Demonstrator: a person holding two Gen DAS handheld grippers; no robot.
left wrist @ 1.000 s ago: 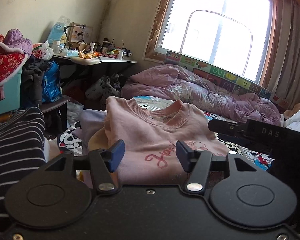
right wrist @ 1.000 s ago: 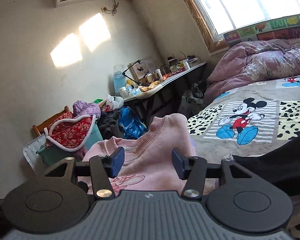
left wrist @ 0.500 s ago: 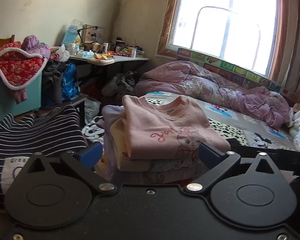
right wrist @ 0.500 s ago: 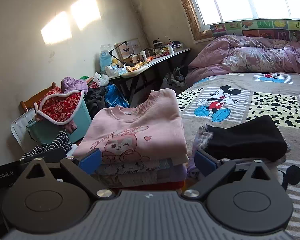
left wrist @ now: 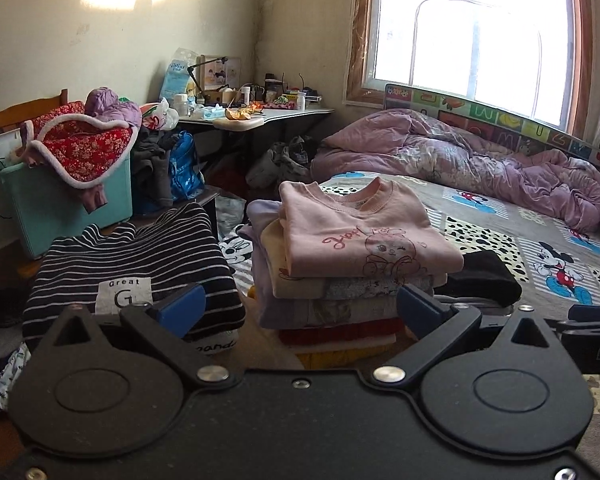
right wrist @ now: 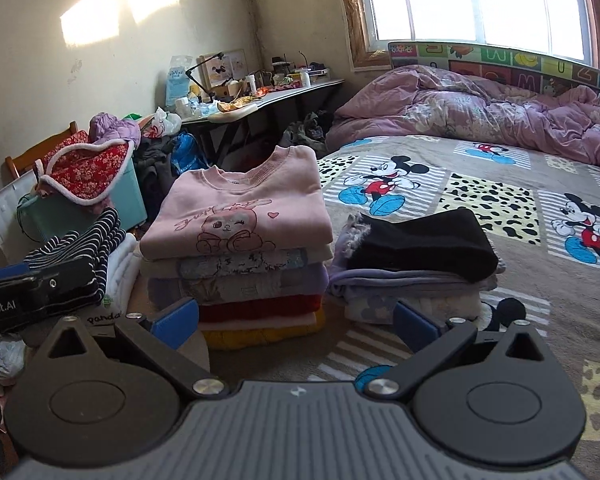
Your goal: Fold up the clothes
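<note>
A folded pink sweatshirt (left wrist: 364, 232) with a bunny print lies on top of a tall stack of folded clothes (left wrist: 332, 308) on the bed; it also shows in the right wrist view (right wrist: 244, 212). My left gripper (left wrist: 300, 310) is open and empty, just short of the stack. My right gripper (right wrist: 296, 322) is open and empty, in front of the same stack (right wrist: 256, 292). A folded striped top (left wrist: 128, 268) lies left of the stack. A black folded garment (right wrist: 420, 244) tops a lower pile to the right.
The bed has a Mickey Mouse cover (right wrist: 480, 184) and a crumpled purple quilt (left wrist: 460, 160) at the back. A teal bin (left wrist: 68, 192) with a red garment stands left. A cluttered desk (left wrist: 260, 114) stands under the window. The left gripper's body (right wrist: 32, 292) shows at left.
Both grippers opened wide, letting go of the pink sweatshirt, and drew back from the stack. The sweatshirt now rests flat on top of the pile.
</note>
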